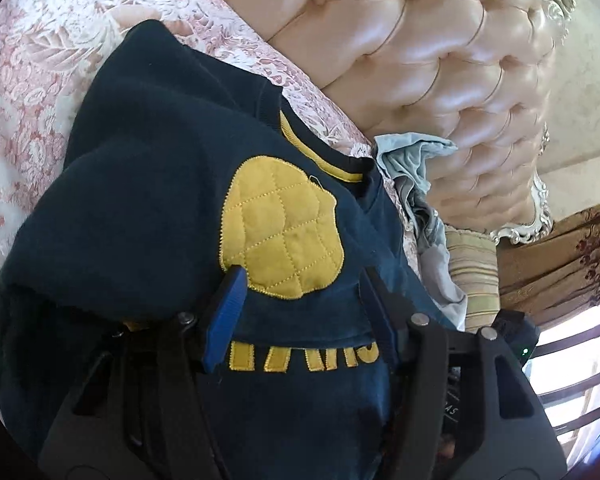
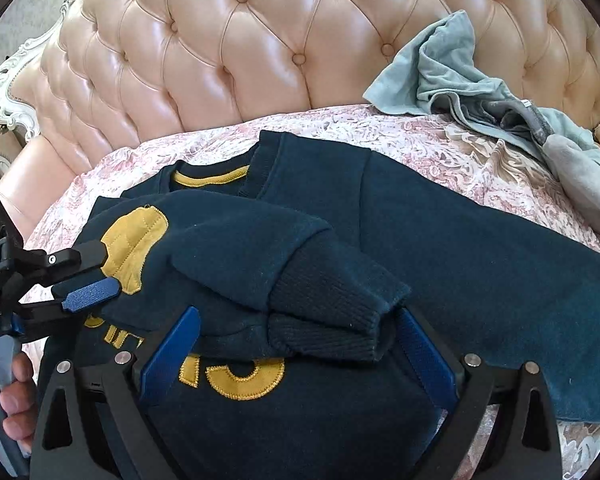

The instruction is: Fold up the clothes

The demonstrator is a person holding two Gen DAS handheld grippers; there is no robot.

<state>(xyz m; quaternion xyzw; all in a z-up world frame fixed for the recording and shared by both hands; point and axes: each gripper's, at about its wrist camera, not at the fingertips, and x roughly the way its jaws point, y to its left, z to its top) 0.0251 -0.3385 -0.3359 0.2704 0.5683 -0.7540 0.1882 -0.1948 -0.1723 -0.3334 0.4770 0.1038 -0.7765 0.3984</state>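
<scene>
Navy fleece with yellow trim fills what we see: the sweatshirt lies spread on the floral bedspread of a bed, its collar toward the tufted pink headboard.

Starting at the left, a hand grips the handle of our left gripper. Its fingers stand spread, and the left wrist view shows navy cloth lying between them, with the quilted yellow elbow patch just beyond the left fingertip. We cannot tell whether the pads touch the fabric.

Moving right, the folded-over sleeve crosses the chest, and its ribbed cuff lies between the fingers of our right gripper. Those fingers are also spread, one blue pad on each side of the cuff, with yellow lettering just below it.

Farther right, beyond the right finger, the other sleeve stretches flat across the bedspread. Well past it, against the headboard, sits a crumpled heap of pale blue-grey clothes.
</scene>
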